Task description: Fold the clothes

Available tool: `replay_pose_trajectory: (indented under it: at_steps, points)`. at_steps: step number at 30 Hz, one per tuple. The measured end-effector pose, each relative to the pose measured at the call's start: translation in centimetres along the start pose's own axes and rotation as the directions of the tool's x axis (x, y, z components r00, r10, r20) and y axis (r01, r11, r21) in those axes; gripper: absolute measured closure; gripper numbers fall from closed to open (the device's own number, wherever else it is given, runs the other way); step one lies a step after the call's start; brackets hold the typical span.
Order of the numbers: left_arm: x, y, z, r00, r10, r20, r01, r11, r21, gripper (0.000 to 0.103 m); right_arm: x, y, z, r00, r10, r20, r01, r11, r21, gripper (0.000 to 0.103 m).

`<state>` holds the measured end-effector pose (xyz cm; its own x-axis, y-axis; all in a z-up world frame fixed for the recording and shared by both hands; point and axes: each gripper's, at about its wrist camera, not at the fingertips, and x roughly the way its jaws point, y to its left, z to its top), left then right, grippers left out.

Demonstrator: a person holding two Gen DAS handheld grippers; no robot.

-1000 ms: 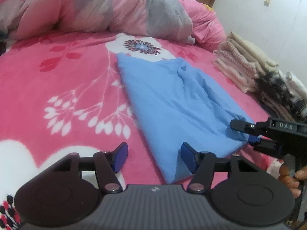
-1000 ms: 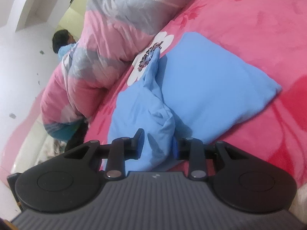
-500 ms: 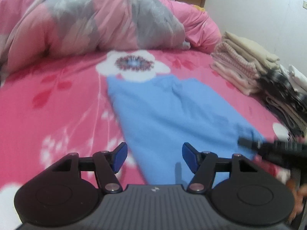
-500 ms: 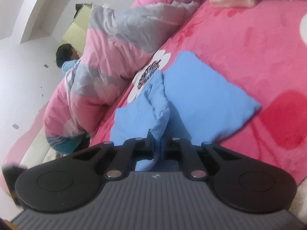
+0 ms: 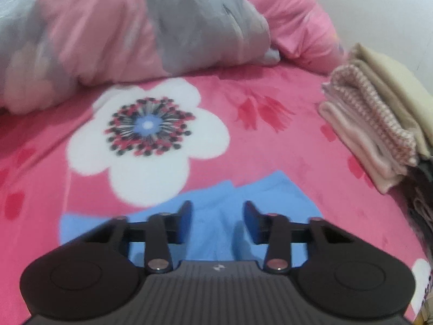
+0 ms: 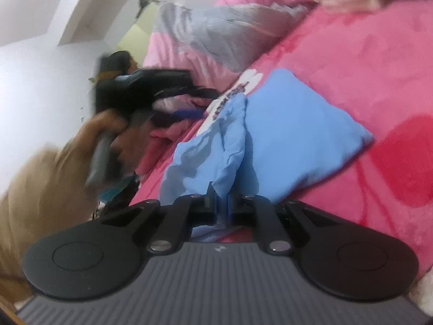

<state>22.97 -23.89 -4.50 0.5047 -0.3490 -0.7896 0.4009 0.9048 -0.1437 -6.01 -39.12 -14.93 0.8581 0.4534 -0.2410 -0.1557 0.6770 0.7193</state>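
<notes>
Blue cloth [image 6: 292, 135], a partly folded garment, lies on the pink flowered bedspread [image 5: 270, 146] of the bed; all places below are given relative to this cloth.

Right claw [image 6: 222, 205]: fingers pressed together, pinching a raised fold at the near edge of the cloth. The gripped fold stands up in a ridge running away from the claw, with the flatter part of the cloth spread to the ridge's right.

Left claw [image 5: 216, 222]: fingers spread apart, hanging over the far end of the cloth. Whether the fingertips touch the fabric cannot be told. In the right wrist view this claw [image 6: 186, 113] appears blurred beyond the far end of the cloth, held by a hand [image 6: 108, 127]; a tan sleeve [image 6: 40, 189] is seen to the cloth's left.

Beyond the cloth, the bedspread shows a large white flower print [image 5: 146, 138], its lower petals touching the cloth's far edge. Further beyond lies a bunched pink and grey quilt [image 5: 135, 27].

To the cloth's right in the left wrist view, apart from it, sits a pile of folded clothes [image 5: 379, 124] in beige and pink tones.

Both views are blurred in places.
</notes>
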Motion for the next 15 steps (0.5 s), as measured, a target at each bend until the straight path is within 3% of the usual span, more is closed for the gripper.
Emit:
replay_pose_trajectory:
  at_steps: [4,11,15]
  points:
    - [2.3,-1.3,0.7,0.998,0.022,-0.064,-0.021,1.000,0.013,0.068,0.2,-0.2,0.2,1.000,0.028,0.012,-0.028,1.000,-0.009,0.096]
    - [4.2,-3.6,0.7,0.991,0.097,-0.088,-0.088,0.991,0.103,0.066,0.3,-0.3,0.2,0.999,0.050,0.009,-0.050,0.999,-0.014,0.095]
    - [4.3,-3.3,0.9,0.992,0.098,-0.079,-0.090,0.991,0.094,0.092,0.0,-0.2,0.0,0.999,0.051,0.014,-0.051,0.999,-0.013,0.095]
